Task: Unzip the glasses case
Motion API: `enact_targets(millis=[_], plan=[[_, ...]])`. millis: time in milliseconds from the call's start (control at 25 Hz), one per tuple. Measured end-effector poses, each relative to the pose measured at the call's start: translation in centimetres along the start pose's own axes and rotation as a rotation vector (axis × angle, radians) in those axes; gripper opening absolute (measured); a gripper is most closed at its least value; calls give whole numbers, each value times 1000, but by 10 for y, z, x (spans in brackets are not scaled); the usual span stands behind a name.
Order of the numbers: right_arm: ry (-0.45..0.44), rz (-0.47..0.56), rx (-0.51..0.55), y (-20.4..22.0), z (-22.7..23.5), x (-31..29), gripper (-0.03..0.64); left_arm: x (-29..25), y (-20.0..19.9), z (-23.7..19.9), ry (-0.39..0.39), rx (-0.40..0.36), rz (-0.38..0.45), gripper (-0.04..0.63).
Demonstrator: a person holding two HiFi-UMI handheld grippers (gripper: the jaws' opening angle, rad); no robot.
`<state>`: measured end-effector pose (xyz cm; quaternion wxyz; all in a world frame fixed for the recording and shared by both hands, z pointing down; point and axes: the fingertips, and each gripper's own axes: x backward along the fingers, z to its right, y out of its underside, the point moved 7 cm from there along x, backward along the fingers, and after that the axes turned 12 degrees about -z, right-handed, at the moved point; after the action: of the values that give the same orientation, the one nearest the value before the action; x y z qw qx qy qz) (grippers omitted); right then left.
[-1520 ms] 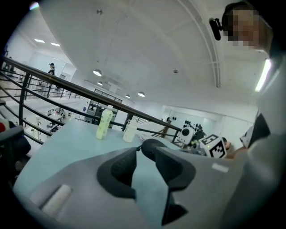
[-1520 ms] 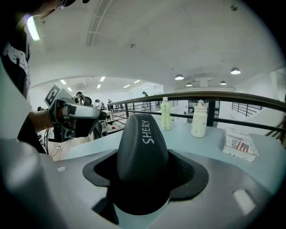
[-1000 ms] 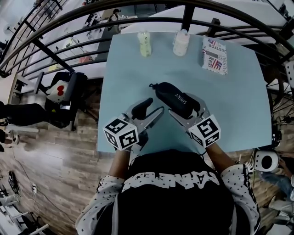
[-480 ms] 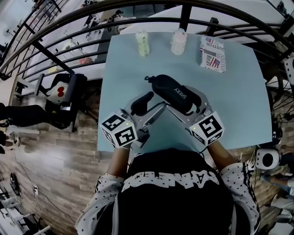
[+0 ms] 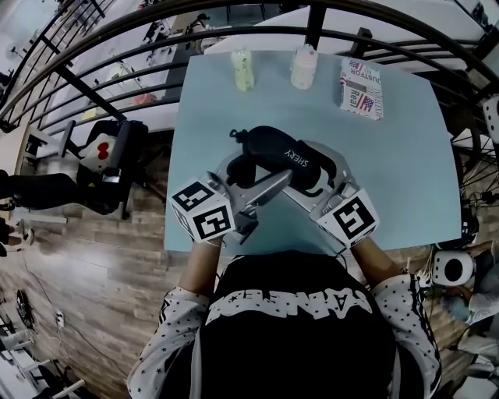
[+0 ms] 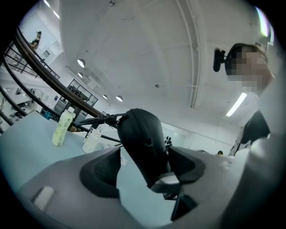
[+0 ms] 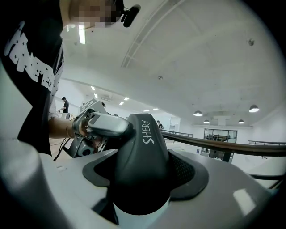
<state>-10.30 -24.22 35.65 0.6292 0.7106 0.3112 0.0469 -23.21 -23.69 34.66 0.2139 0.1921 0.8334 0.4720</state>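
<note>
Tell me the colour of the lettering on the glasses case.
White lettering on the black glasses case; it shows best in the right gripper view.

glasses case (image 5: 290, 158) | raised | left gripper (image 5: 263, 173) | moved in round its end

Far edge: pale bottle (image 5: 243, 70), white bottle (image 5: 303, 68), packet (image 5: 362, 88) in a row.
Beyond: railing (image 5: 315, 23).
Table (image 5: 405, 156), right and left: open.
Centre: case (image 5: 287, 158) held aloft.

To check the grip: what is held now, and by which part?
The right hand-held gripper clamps the black glasses case across its body near one end. The left hand-held gripper stands open around the other end.
</note>
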Motion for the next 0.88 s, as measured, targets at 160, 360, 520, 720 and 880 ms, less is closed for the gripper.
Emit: enact_targets(millis=[160,360,520,720,880], plan=[[-14,4,109,-6,-12,-2,342,-3,2,5,17,5,-11,0],[-28,-8,185,-5,-20,-2,342,-8,3,8,23,13,-10,0],[-38,-6,181,-4,-22,-4,342,-8,1,9,15,7,-3,0],[-35,-5,197,-6,-21,-6,342,-7,-2,6,33,28,11,0],[-35,0,220,-5,-19,-3,347,-10,-3,8,51,56,13,0]])
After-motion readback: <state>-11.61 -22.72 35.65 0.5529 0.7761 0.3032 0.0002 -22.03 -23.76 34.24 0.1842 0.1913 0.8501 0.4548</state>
